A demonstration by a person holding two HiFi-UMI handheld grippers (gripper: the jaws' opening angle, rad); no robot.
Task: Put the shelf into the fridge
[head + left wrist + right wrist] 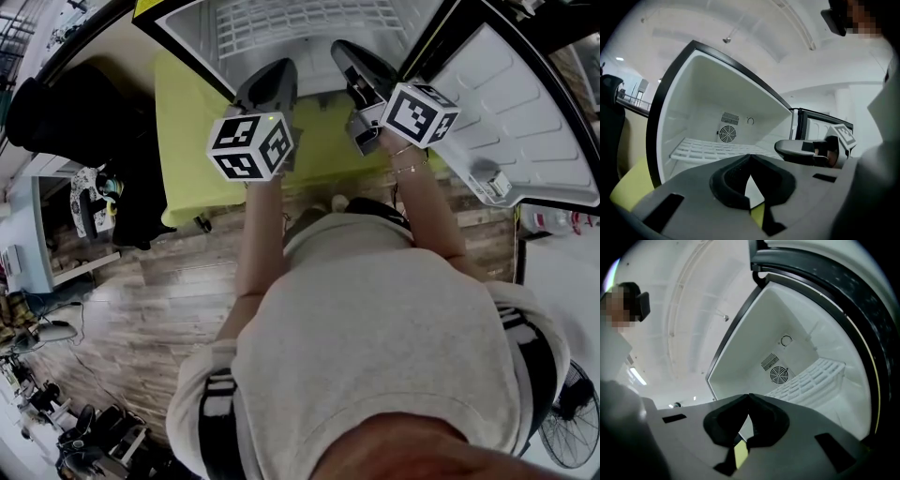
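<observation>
The white slatted shelf (300, 23) lies level inside the open small fridge (187, 33), resting across its walls; it also shows in the left gripper view (708, 150) and the right gripper view (811, 378). Both grippers hover side by side just in front of the fridge opening, apart from the shelf. My left gripper (272, 75) is shut, its tips meeting with nothing between them (750, 157). My right gripper (356, 61) is shut and empty too (749, 397). It appears from the side in the left gripper view (801, 151).
The fridge stands on a yellow-green table (187, 150), its door (525, 103) swung open to the right. A fan vent (726, 134) sits in the fridge's back wall. A dark bulky object (56, 112) is left of the table; a floor fan (572, 422) stands at lower right.
</observation>
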